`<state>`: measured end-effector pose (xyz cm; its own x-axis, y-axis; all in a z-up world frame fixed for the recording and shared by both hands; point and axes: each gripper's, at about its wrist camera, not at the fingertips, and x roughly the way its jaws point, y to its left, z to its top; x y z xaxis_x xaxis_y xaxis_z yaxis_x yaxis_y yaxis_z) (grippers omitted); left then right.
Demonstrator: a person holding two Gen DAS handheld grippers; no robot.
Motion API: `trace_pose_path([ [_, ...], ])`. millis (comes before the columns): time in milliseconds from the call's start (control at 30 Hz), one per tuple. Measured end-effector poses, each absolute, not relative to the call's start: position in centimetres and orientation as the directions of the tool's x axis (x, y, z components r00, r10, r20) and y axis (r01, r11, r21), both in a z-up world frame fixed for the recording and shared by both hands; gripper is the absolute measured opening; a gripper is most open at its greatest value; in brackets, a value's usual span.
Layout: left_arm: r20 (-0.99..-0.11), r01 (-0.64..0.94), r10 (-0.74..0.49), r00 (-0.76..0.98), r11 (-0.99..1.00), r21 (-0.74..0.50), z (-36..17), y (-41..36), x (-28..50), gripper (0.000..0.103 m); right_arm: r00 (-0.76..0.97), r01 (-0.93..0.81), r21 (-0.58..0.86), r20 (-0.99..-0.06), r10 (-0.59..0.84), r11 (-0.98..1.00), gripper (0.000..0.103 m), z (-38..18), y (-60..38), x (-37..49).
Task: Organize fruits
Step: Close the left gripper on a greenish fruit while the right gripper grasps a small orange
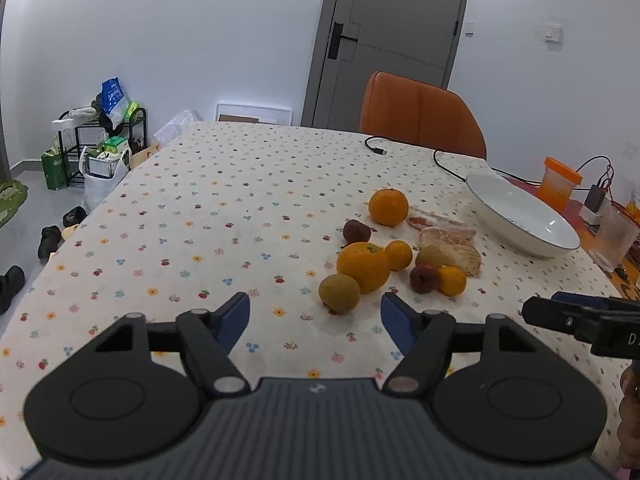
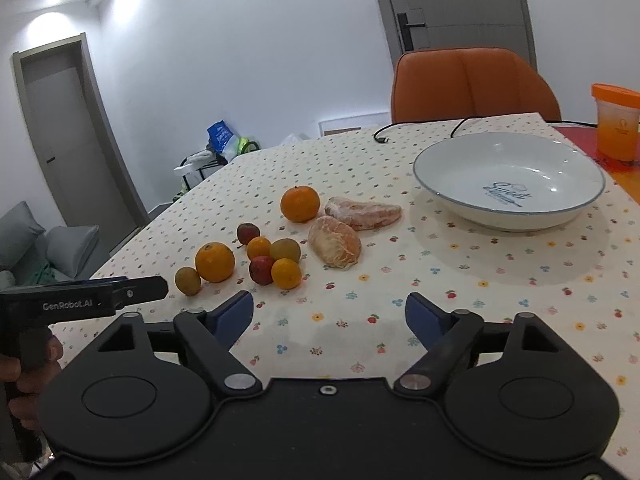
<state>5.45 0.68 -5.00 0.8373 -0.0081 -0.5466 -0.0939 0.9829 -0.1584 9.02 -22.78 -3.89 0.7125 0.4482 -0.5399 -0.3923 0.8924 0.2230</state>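
A cluster of fruit lies on the flowered tablecloth: a large orange (image 1: 363, 266) (image 2: 215, 262), a second orange (image 1: 388, 207) (image 2: 300, 203) farther back, small yellow-green fruit (image 1: 339, 293) (image 2: 188, 280), dark red fruit (image 1: 423, 278) (image 2: 261, 270) and small orange ones (image 1: 452, 280) (image 2: 286, 273). Two peeled citrus pieces (image 2: 334, 241) lie beside them. A white bowl (image 2: 432, 184) (image 1: 496, 216) stands empty to the right. My left gripper (image 1: 315, 312) is open just short of the green fruit. My right gripper (image 2: 330, 312) is open over bare cloth, nothing between its fingers.
An orange chair (image 1: 420, 114) stands behind the table. A black cable (image 1: 400, 152) runs across the far cloth. An orange-lidded cup (image 2: 616, 126) and a clear glass (image 1: 614, 236) stand at the right. The other gripper (image 2: 100, 296) shows at the left of the right wrist view.
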Motion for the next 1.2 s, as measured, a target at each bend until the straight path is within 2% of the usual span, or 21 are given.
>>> trace_pose_path([
  [100, -0.552, -0.095, -0.015, 0.834, 0.981, -0.17, -5.4, 0.9, 6.1, 0.062, 0.705, -0.395, 0.222, -0.548, 0.449, 0.891, 0.079, -4.2, -22.3, 9.7],
  [233, -0.559, -0.1, -0.02, 0.829, 0.978, -0.184, -5.9, 1.3, 6.9, 0.055, 0.692, -0.409, 0.225, -0.556, 0.461, 0.885, 0.068, -4.5, -21.7, 10.6],
  [400, -0.558, -0.085, -0.044, 0.829, 0.975, -0.205, -6.1, 1.3, 7.7, 0.053, 0.668, -0.428, 0.24, -0.565, 0.484, 0.871, 0.061, -4.7, -20.8, 11.6],
  [500, -0.558, -0.073, -0.056, 0.828, 0.976, -0.206, -6.2, 1.0, 8.0, 0.046, 0.659, -0.436, 0.247, -0.568, 0.494, 0.866, 0.059, -4.9, -20.2, 12.1],
  [567, -0.555, -0.06, -0.067, 0.829, 0.977, -0.207, -6.3, 0.8, 8.1, 0.038, 0.656, -0.437, 0.25, -0.568, 0.497, 0.864, 0.058, -5.1, -20.0, 12.4],
  [633, -0.552, -0.052, -0.07, 0.831, 0.978, -0.201, -6.4, 0.6, 8.2, 0.027, 0.654, -0.441, 0.249, -0.569, 0.498, 0.863, 0.052, -5.2, -19.7, 12.7],
  [667, -0.551, -0.05, -0.071, 0.831, 0.978, -0.202, -6.4, 0.6, 8.2, 0.026, 0.652, -0.442, 0.249, -0.571, 0.499, 0.862, 0.052, -5.2, -19.6, 12.8],
  [900, -0.549, -0.054, -0.069, 0.833, 0.977, -0.204, -6.1, 0.4, 8.2, 0.026, 0.641, -0.454, 0.243, -0.579, 0.504, 0.857, 0.05, -5.3, -18.6, 13.7],
  [967, -0.545, -0.062, -0.06, 0.836, 0.977, -0.202, -5.9, 0.3, 8.0, 0.026, 0.637, -0.456, 0.249, -0.58, 0.508, 0.855, 0.04, -5.4, -18.5, 13.9],
  [1000, -0.543, -0.064, -0.057, 0.838, 0.977, -0.202, -5.8, 0.3, 7.9, 0.026, 0.63, -0.46, 0.258, -0.579, 0.518, 0.849, 0.029, -5.4, -18.5, 14.1],
  [1033, -0.541, -0.067, -0.053, 0.84, 0.977, -0.2, -5.6, 0.2, 7.8, 0.026, 0.62, -0.464, 0.272, -0.58, 0.528, 0.843, 0.022, -5.5, -18.5, 14.1],
  [1200, -0.519, -0.073, -0.044, 0.853, 0.977, -0.202, -4.6, 0.3, 6.8, 0.026, 0.611, -0.489, 0.296, -0.555, 0.564, 0.821, 0.021, -5.2, -18.8, 13.6],
])
